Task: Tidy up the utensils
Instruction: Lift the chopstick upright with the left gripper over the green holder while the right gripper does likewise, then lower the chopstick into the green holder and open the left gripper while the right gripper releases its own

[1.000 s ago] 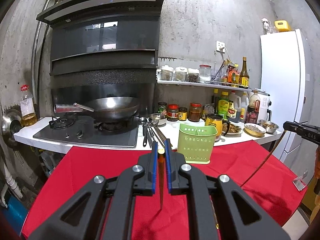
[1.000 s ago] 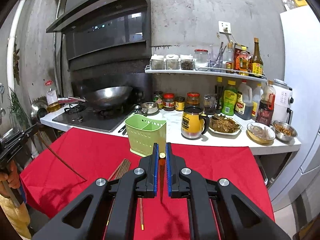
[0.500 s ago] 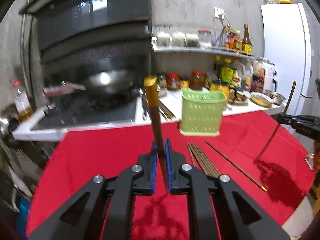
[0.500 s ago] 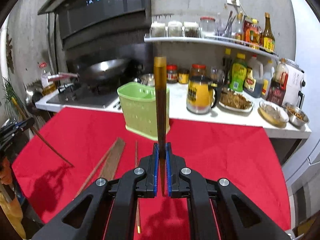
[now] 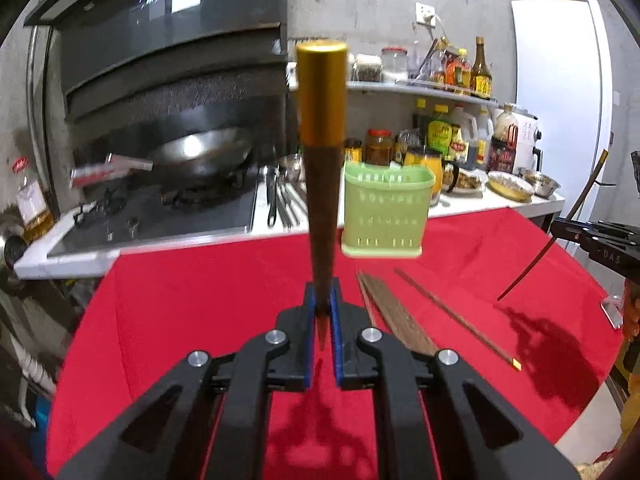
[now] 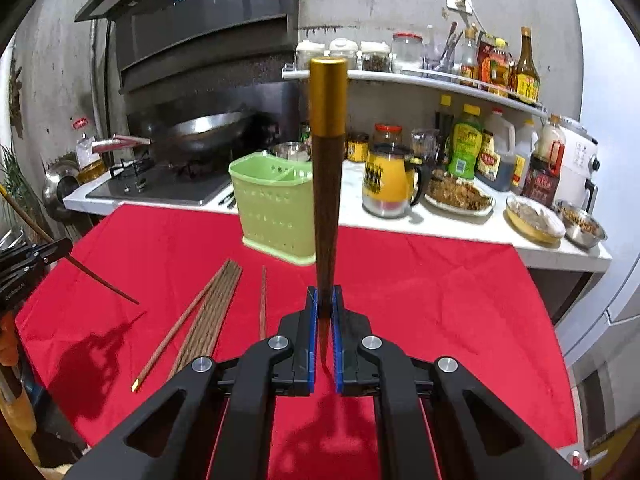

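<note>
**Two chopsticks held, holder ahead**

The left gripper (image 5: 322,312) pinched one gold-capped chopstick (image 5: 322,152) between its fingers; the right gripper (image 6: 325,312) pinched another chopstick (image 6: 328,168). Both stood nearly upright. To do it well, each should be carried above the green utensil holder (image 6: 276,208) on the red worktop (image 6: 420,288) and lowered narrow tip first. Loose chopsticks (image 6: 212,312) lay nearby. Bottle labels were unreadable.
</note>
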The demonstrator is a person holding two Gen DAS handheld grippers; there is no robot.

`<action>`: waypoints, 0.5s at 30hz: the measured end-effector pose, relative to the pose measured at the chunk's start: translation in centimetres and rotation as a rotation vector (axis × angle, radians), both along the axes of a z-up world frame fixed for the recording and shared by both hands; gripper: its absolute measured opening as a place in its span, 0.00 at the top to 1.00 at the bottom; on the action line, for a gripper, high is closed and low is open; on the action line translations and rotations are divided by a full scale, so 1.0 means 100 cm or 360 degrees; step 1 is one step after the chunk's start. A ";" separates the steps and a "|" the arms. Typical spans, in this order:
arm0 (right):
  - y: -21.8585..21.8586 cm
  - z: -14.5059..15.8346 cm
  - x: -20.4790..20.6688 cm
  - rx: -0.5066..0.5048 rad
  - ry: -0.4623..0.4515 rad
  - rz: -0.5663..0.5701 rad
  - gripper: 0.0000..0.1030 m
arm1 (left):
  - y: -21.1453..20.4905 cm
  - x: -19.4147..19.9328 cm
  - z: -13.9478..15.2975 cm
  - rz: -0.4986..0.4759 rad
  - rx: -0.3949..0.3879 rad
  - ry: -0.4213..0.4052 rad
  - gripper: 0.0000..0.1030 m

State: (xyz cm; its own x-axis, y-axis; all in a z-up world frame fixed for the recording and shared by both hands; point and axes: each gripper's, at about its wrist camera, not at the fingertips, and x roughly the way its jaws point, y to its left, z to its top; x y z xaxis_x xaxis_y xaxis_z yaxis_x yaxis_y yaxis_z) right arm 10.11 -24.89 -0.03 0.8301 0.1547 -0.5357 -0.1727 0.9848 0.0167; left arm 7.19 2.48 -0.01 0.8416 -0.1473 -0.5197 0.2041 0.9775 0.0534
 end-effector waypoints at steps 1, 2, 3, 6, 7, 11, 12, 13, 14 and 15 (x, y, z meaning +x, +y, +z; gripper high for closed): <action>0.001 0.007 0.006 -0.0002 -0.0024 0.0003 0.94 | -0.003 0.008 0.010 -0.0007 0.0000 -0.0041 0.94; 0.004 0.018 0.014 0.0002 -0.0065 0.0013 0.94 | -0.006 0.016 0.020 -0.0022 -0.0002 -0.0077 0.94; 0.007 0.027 0.020 0.0005 -0.0095 0.0020 0.94 | -0.010 0.026 0.034 -0.0048 -0.0014 -0.0124 0.94; 0.020 0.064 0.042 0.0013 -0.0242 0.0054 0.94 | -0.022 0.054 0.071 -0.0108 -0.0063 -0.0247 0.94; 0.024 0.074 0.049 0.0010 -0.0281 0.0061 0.94 | -0.026 0.062 0.080 -0.0122 -0.0073 -0.0274 0.94; 0.037 0.095 0.090 0.0013 -0.0349 0.0058 0.94 | -0.046 0.114 0.100 -0.0176 -0.0150 -0.0285 0.94; 0.039 0.093 0.103 0.0021 -0.0321 0.0064 0.94 | -0.050 0.130 0.098 -0.0198 -0.0184 -0.0246 0.94; 0.040 0.089 0.113 0.0029 -0.0289 0.0070 0.94 | -0.053 0.140 0.095 -0.0211 -0.0200 -0.0212 0.94; 0.041 0.081 0.128 0.0040 -0.0236 0.0077 0.94 | -0.058 0.155 0.088 -0.0222 -0.0212 -0.0160 0.94; 0.042 0.073 0.138 0.0042 -0.0187 0.0083 0.94 | -0.061 0.164 0.081 -0.0232 -0.0212 -0.0120 0.94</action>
State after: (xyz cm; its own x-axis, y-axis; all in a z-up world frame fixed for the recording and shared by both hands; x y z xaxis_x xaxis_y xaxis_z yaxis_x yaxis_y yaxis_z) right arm 23.94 -20.65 7.27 0.8774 0.2118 -0.4306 -0.2257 0.9740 0.0191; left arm 23.59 -3.63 8.14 0.8420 -0.3336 -0.4239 0.3443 0.9373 -0.0537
